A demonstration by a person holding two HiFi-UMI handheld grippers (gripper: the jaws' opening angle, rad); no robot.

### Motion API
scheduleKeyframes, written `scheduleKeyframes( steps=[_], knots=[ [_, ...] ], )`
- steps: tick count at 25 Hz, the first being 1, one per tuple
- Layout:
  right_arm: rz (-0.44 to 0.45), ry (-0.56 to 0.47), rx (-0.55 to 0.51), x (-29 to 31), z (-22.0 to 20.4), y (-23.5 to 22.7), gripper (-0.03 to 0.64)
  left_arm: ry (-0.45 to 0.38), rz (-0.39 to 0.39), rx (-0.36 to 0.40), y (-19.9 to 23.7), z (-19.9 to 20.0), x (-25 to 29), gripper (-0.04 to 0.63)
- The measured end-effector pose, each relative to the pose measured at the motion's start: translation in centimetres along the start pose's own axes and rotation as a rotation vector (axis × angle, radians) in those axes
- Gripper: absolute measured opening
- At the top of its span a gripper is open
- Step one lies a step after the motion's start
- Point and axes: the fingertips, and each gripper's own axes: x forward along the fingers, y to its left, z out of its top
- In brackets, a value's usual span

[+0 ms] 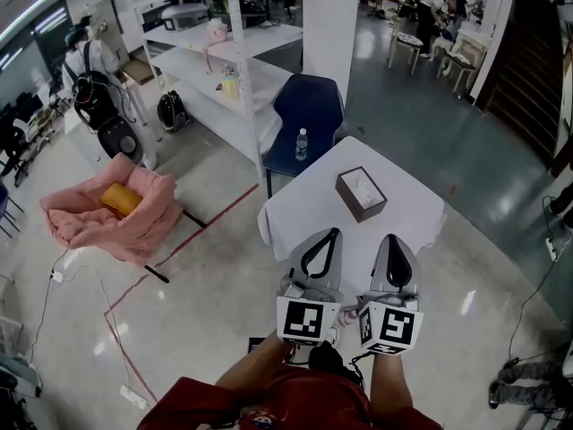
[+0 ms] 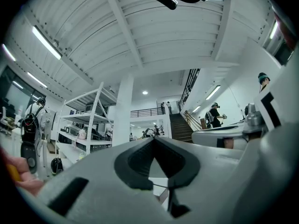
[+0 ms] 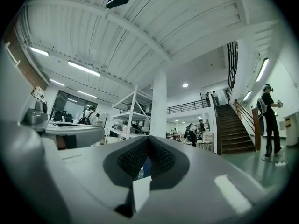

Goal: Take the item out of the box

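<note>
A small brown box [image 1: 361,193] with something white showing in its open top stands in the middle of a white table [image 1: 304,206]. My left gripper [image 1: 332,233] and right gripper [image 1: 391,238] hover side by side over the table's near edge, short of the box and pointing toward it. Both are shut, their tips meeting with nothing between them. In the left gripper view the left gripper [image 2: 153,139] looks level across the room; the right gripper [image 3: 148,138] does the same in its own view. The box shows in neither gripper view.
A blue chair [image 1: 310,106] with a water bottle [image 1: 302,143] on its seat stands just beyond the table. White shelving [image 1: 224,52] runs behind it. A pink cushion bed [image 1: 112,213] lies on the floor at left, with red tape lines and cables nearby. People stand far off.
</note>
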Motion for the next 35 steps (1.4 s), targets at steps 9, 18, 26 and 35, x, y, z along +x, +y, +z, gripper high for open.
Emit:
scheduleKeyframes(
  steps=[9, 18, 26, 35],
  knots=[
    [-0.014, -0.002, 0.030, 5.5, -1.3, -5.4, 0.002, -0.012, -0.028, 0.024, -1.5, -1.2, 7.7, 0.003],
    [-0.020, -0.009, 0.029, 10.4, -1.8, -10.9, 0.002, -0.026, -0.033, 0.024, -3.0, -2.2, 14.7, 0.003],
    [0.004, -0.014, 0.049, 14.9, -2.7, -14.9, 0.002, -0.033, -0.014, 0.019, -3.6, -3.3, 20.5, 0.003],
    [0.042, 0.003, 0.074, 17.7, -4.5, -16.7, 0.002, 0.003, 0.020, 0.021, -3.5, -5.0, 23.3, 0.003]
  ],
)
